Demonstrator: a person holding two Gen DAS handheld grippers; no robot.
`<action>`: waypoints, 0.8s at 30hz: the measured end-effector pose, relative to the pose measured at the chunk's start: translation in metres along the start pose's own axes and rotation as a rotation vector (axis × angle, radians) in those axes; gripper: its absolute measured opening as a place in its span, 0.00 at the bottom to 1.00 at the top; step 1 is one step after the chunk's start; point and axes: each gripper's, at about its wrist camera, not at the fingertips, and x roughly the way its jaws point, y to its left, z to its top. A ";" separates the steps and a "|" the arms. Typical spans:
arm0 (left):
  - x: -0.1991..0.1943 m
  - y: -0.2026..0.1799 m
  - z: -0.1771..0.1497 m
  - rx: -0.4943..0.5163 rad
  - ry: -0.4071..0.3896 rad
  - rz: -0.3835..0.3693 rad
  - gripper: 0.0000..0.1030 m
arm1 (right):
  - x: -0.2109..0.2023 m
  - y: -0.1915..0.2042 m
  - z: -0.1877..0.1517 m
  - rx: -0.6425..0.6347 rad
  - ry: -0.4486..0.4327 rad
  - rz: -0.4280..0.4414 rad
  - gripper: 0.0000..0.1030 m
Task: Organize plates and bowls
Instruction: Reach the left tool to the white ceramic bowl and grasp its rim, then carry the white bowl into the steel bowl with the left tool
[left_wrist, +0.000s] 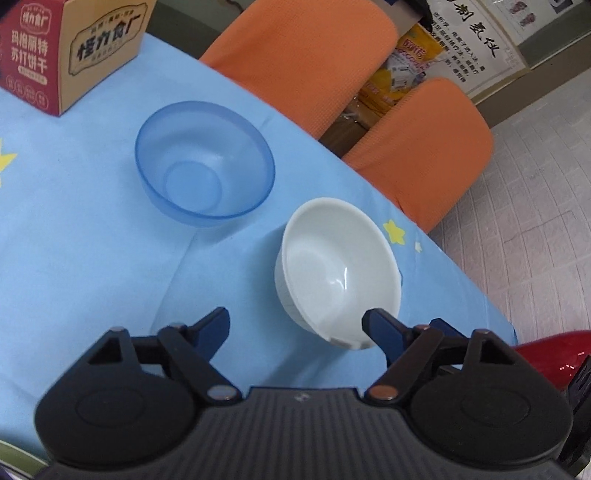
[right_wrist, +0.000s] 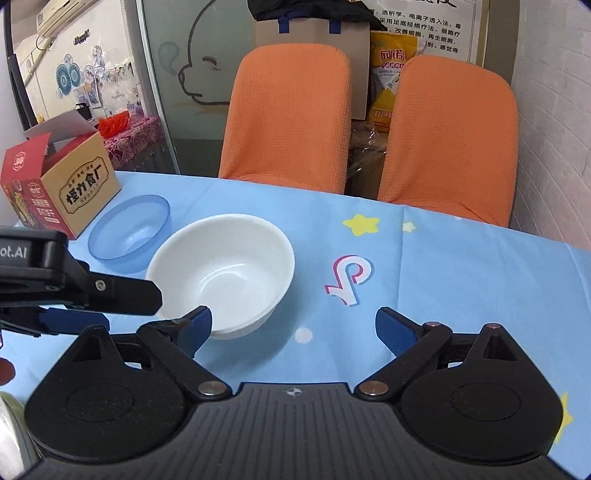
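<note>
A: Where are the bowls found?

B: In the left wrist view the white bowl (left_wrist: 338, 273) is seen at about four o'clock from the blue bowl (left_wrist: 205, 164), close beside it but apart. Both are set upright on the tablecloth (left_wrist: 74, 240), near the table's far edge by the orange chairs (left_wrist: 306, 55). A snack box (left_wrist: 70, 48) is placed at eleven o'clock from the blue bowl.

A: How are the jaws held?

B: The left gripper (left_wrist: 295, 325) is held released, nothing pinched; one blue pad is seen over the white bowl's near rim, though contact cannot be told. The right gripper (right_wrist: 293, 326) is spread wide and empty, with the white bowl (right_wrist: 221, 277) at its eleven o'clock.

A: Why is that so?

B: A rim grasp on the white bowl seems to be prepared, probably so it can be nested with the blue bowl (right_wrist: 129, 232).
</note>
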 end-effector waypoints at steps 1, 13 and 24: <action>0.003 -0.001 0.002 -0.009 -0.006 0.013 0.79 | 0.006 0.000 0.004 0.002 0.001 0.005 1.00; 0.016 0.004 0.006 -0.088 -0.019 0.066 0.75 | 0.029 0.007 0.010 -0.060 0.029 0.039 1.00; 0.018 0.000 -0.001 0.010 0.030 0.030 0.12 | 0.032 0.023 0.003 -0.112 0.020 0.093 0.51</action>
